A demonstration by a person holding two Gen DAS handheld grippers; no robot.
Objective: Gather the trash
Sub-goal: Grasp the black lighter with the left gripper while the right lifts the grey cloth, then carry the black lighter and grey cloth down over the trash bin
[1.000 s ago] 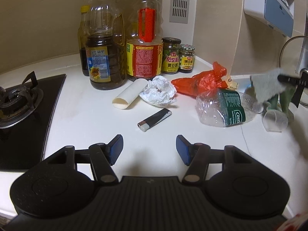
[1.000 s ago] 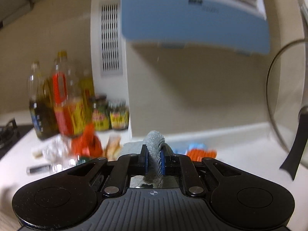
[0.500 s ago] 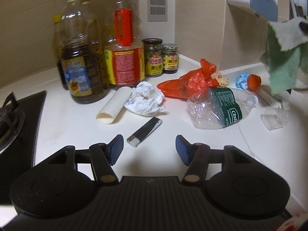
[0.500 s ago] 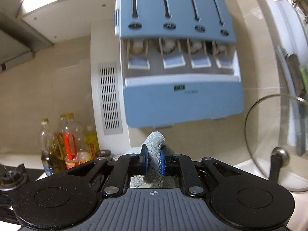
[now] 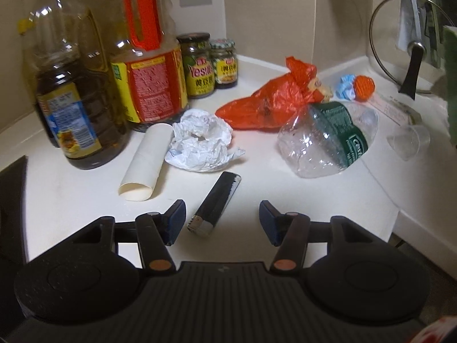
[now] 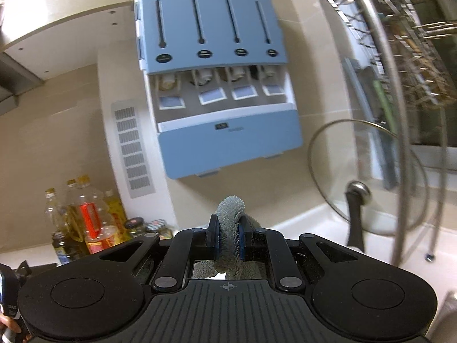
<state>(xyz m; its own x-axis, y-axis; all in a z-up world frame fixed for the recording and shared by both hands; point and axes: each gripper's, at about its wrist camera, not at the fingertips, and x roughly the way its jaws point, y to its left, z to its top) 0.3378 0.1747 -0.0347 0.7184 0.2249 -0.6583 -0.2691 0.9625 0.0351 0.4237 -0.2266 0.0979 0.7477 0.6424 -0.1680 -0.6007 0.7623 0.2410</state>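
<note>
White worktop point(image 5: 71, 194) in a beige-tiled kitchen corner; lighter point(image 5: 214, 203), lower centre, now between the closing left fingers point(image 5: 174, 219), untouched; right gripper point(image 6: 228, 241), raised since, clenches a grey cloth point(image 6: 230, 223).

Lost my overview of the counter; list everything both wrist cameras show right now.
oil bottles: several, amber, back left.
jars: two, beside the bottles.
cardboard tube: one, cream, front of bottles.
crumpled paper: one, white, centre.
lighter: one, black, nearest left gripper.
plastic bag: one, orange, behind the crushed bottle.
crushed bottle: one, clear, green label.
glass lid: one, against wall.
dispenser: one, blue, wall.
left gripper: closing, nothing gripped.
right gripper: shut on grey cloth.
</note>
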